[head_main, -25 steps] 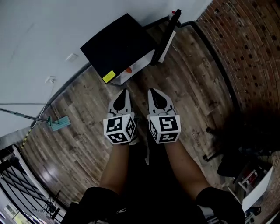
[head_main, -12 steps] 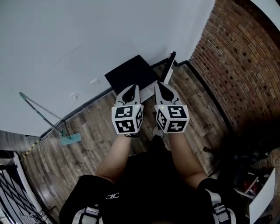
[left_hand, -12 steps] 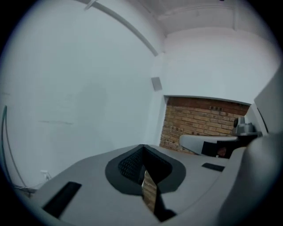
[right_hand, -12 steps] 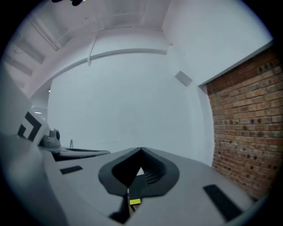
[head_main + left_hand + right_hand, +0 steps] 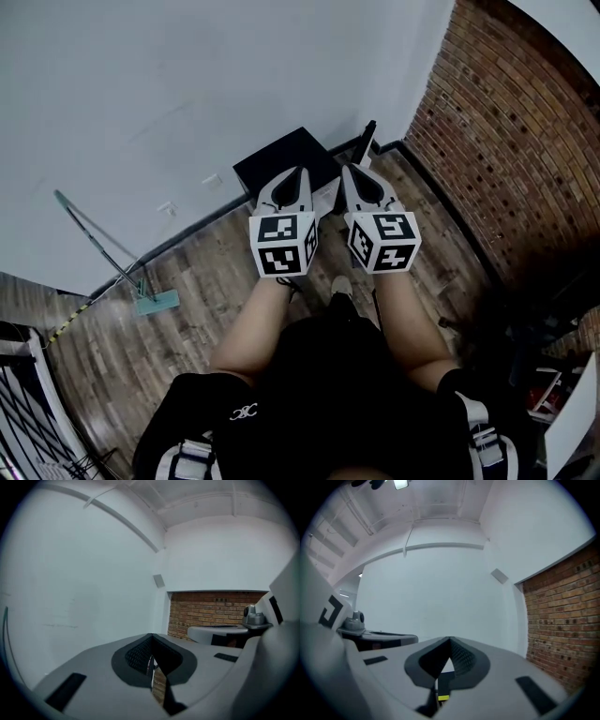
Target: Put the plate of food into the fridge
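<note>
A small black fridge (image 5: 279, 161) stands on the wooden floor against the white wall, its door (image 5: 365, 143) swung open to the right. Both grippers are held side by side at chest height, pointing toward it. My left gripper (image 5: 302, 174) is shut with nothing between its jaws, tips meeting (image 5: 151, 636). My right gripper (image 5: 349, 172) is likewise shut and empty (image 5: 450, 641). The grippers cover most of the fridge's white inside (image 5: 326, 194). No plate of food shows in any view.
A mop (image 5: 105, 251) leans on the white wall at the left. A brick wall (image 5: 511, 122) runs along the right. Dark furniture (image 5: 553, 309) stands at the right edge. The person's legs fill the lower middle.
The grippers have risen and come closer to the camera, and the head view has tipped upward, so the fridge looks smaller and more wall shows. Both grippers stay shut.
</note>
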A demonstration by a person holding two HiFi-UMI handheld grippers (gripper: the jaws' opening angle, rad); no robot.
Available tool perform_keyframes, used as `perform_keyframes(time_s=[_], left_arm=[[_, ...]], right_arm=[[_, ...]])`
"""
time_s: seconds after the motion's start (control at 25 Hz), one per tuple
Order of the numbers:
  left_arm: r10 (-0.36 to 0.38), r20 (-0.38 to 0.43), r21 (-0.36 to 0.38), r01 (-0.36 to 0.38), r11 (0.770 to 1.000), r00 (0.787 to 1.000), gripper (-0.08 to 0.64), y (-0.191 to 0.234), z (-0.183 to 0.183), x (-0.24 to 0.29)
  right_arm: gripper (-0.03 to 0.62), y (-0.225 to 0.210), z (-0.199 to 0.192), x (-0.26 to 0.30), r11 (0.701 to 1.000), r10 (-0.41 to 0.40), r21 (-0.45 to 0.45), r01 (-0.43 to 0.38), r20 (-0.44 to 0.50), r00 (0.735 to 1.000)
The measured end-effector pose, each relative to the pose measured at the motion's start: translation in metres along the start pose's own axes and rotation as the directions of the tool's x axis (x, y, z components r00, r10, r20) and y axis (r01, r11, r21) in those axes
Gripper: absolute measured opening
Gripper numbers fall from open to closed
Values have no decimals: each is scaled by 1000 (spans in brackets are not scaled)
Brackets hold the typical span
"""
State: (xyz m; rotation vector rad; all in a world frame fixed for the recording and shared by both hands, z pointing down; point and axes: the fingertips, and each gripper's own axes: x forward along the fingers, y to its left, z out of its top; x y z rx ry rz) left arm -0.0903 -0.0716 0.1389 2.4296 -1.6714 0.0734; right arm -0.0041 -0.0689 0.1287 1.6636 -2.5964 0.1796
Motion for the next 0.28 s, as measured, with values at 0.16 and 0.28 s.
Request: perform_keyframes(time_s=[0.16, 0.28], left_arm=[[-14, -12, 12, 14, 1000, 1000, -3, -7, -9, -8], [-32, -18, -10, 32, 999, 999, -3, -16, -16, -12]], right_arm=[[6, 6, -11, -12, 1000, 4, -5, -4, -13, 1000], [6, 5, -16, -20, 1000, 4, -21, -4, -24, 1000]])
